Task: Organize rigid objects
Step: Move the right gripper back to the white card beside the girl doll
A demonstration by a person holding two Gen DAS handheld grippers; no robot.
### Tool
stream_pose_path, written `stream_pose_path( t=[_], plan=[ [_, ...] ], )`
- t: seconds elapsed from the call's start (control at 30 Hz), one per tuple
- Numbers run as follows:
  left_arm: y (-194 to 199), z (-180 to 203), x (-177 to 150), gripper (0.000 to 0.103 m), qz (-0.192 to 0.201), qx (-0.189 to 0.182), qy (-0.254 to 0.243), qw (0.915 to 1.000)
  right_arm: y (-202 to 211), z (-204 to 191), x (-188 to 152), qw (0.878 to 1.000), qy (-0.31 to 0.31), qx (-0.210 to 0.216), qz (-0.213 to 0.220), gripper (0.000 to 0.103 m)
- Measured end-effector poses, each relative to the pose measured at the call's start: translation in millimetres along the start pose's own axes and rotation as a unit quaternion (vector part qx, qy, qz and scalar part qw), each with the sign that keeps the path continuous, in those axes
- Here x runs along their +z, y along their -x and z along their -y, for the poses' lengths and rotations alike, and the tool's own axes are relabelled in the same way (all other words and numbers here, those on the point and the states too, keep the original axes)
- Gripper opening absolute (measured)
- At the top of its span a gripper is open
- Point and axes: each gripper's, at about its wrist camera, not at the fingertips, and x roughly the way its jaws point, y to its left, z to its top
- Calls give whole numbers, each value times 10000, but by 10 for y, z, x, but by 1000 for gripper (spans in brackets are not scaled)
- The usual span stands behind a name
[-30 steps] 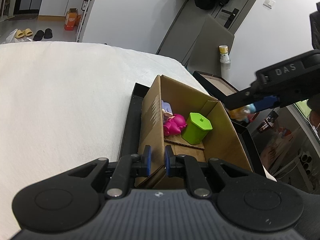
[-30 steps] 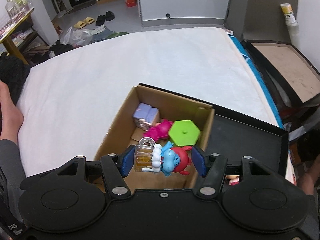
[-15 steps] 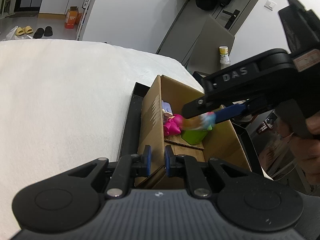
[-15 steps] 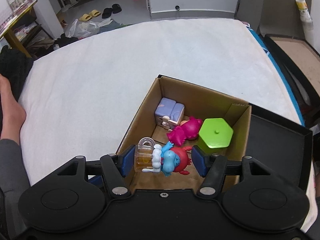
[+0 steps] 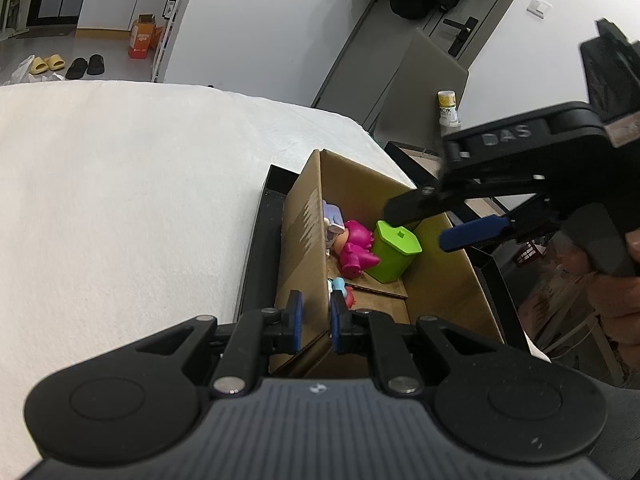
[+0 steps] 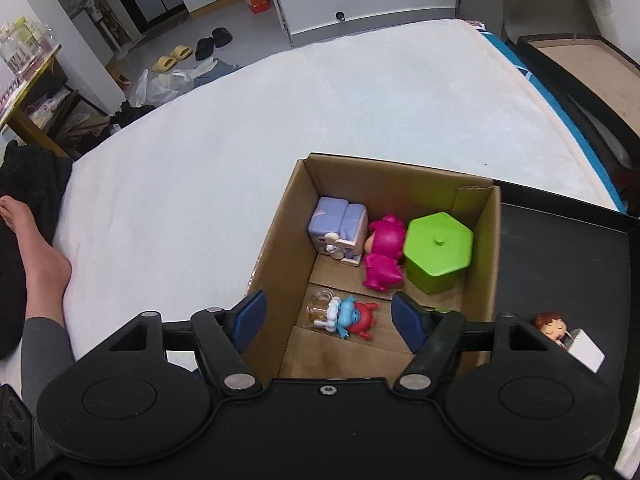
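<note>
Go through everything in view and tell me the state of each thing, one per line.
Cardboard box: open-topped, upright, wall pinched by left gripper.
Left gripper: shut on the box wall.
Right gripper: jaws just opened, empty, above the box.
Blue and red figure: released, lying on the box floor.
Green hexagonal container: lidded, upright.
Pink figure: lying down.
Purple block: resting in the corner.

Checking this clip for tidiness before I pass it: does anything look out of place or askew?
Mostly tidy. The blue-and-red figure lies on its side on the cardboard box floor, apart from the row at the far wall. One brown-haired figurine sits outside the box, on the black tray, so it appears not yet sorted.
</note>
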Motion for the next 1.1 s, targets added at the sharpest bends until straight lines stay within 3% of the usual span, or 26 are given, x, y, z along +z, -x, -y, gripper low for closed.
stream_pose_path(
  t=[0.17, 0.67, 1.1],
  plan=[
    [-1, 19, 3, 13, 3, 26, -41, 10000, 151, 128, -32, 10000, -75, -30, 50, 75],
    [4, 24, 4, 13, 6, 45, -103, 9999, 512, 496, -141, 9997, -170, -148, 135, 80],
    [4, 49, -2, 13, 10, 70, -165, 9998, 632, 1001, -295, 9977, -431, -512, 116, 83]
  ],
)
